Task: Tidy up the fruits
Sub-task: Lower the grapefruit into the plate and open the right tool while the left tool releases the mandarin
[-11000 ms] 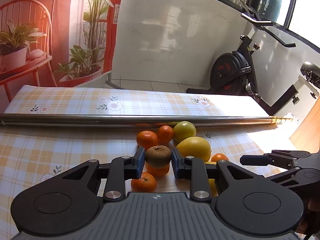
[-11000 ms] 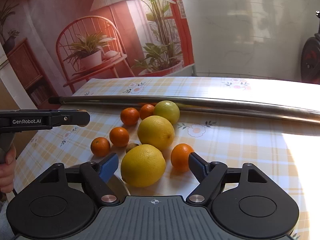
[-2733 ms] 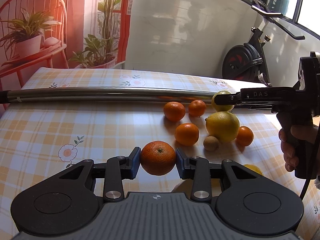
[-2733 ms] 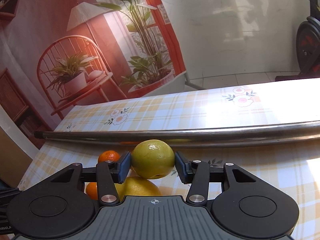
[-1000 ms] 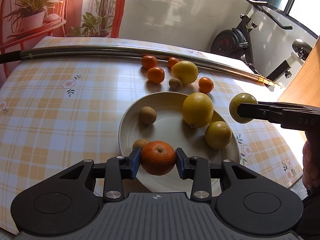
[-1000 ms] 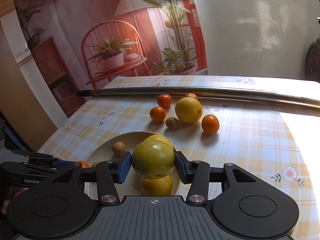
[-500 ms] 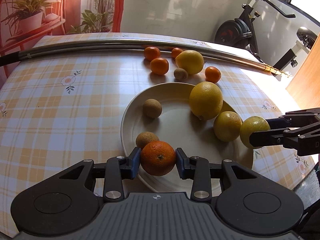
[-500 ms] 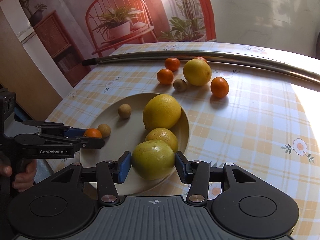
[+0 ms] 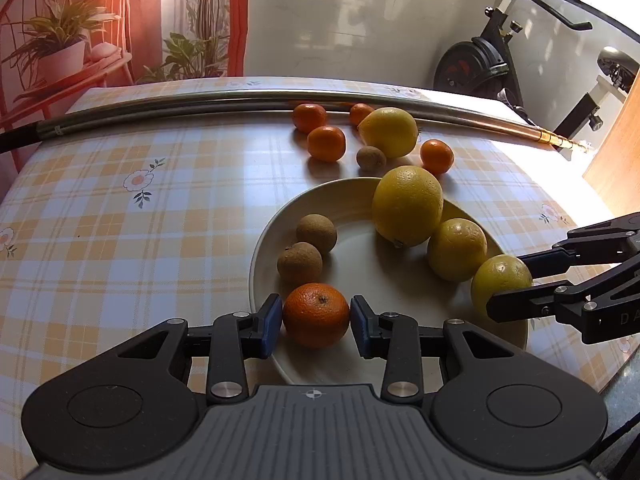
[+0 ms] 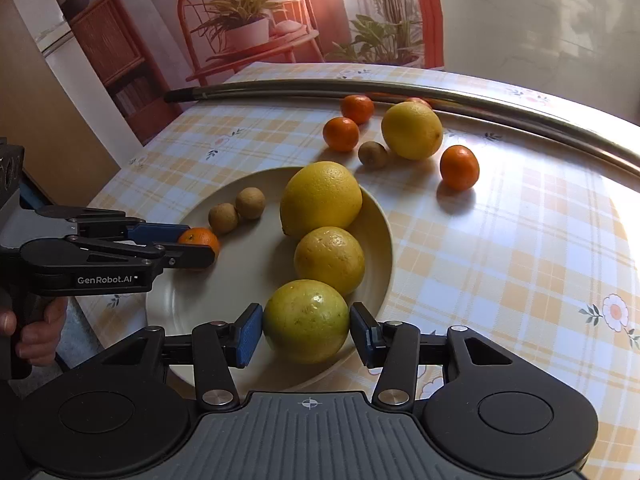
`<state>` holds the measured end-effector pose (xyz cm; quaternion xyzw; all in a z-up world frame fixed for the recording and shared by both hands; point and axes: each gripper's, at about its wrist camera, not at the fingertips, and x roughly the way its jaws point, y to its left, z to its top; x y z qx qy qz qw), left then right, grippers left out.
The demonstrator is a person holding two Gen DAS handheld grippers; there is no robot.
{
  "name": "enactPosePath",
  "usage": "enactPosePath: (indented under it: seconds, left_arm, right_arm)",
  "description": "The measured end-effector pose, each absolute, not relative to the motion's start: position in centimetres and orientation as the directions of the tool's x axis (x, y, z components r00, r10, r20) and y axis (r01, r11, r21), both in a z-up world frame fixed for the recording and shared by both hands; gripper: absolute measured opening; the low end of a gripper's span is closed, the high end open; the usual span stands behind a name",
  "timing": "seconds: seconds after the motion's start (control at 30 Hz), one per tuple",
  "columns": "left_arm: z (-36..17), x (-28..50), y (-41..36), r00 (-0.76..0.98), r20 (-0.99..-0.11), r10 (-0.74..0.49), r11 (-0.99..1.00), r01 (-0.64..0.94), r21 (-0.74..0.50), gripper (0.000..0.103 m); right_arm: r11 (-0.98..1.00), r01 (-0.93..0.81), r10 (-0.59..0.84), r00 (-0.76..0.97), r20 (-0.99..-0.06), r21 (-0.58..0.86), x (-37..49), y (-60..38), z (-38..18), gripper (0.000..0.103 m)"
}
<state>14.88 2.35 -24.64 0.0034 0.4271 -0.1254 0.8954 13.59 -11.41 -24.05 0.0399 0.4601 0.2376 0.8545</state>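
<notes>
The left gripper (image 9: 316,320) holds a tangerine (image 9: 316,315) between its pads, at the near rim of the plate (image 9: 352,204). The right gripper (image 10: 306,326) clamps a green citrus (image 10: 306,320) at the plate's opposite near edge. Two lemons and two kiwis lie on the plate.

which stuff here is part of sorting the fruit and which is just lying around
Part of the job:
- plate with two kiwis, large lemon and an orange
- mandarin in the left hand-held gripper
- greenish citrus in the right hand-held gripper
- loose fruit on the tablecloth

Just lying about:
- metal pole
- exercise bike
- plant backdrop
</notes>
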Motion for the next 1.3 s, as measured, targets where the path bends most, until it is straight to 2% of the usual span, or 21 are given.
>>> enactPosePath:
  seconds: [0.63,0.9,1.13,1.3]
  left_arm:
    - [-24.7,16.1,2.0,0.633,-0.746,-0.204,0.969,0.237,-0.064,0.039]
    - [-24.5,16.1,2.8,0.627,-0.743,-0.235,0.968,0.221,-0.12,0.041]
    - [-23.5,14.7,2.7,0.66,-0.712,-0.24,0.968,0.219,-0.123,0.052]
    - [-22.7,13.5,2.5,0.699,-0.686,-0.199,0.978,0.186,-0.094,0.058]
  right_arm:
    - [0.904,-0.384,0.375,0.502,-0.779,0.187,15.4,-10.3,-24.6,0.044]
    - [0.911,-0.365,0.373,0.533,-0.759,0.191,15.0,-10.8,-23.9,0.045]
    - [0.92,-0.335,0.372,0.579,-0.725,0.204,14.0,-12.0,-23.2,0.045]
    - [0.934,-0.293,0.351,0.647,-0.677,0.204,13.0,-13.1,-22.7,0.046]
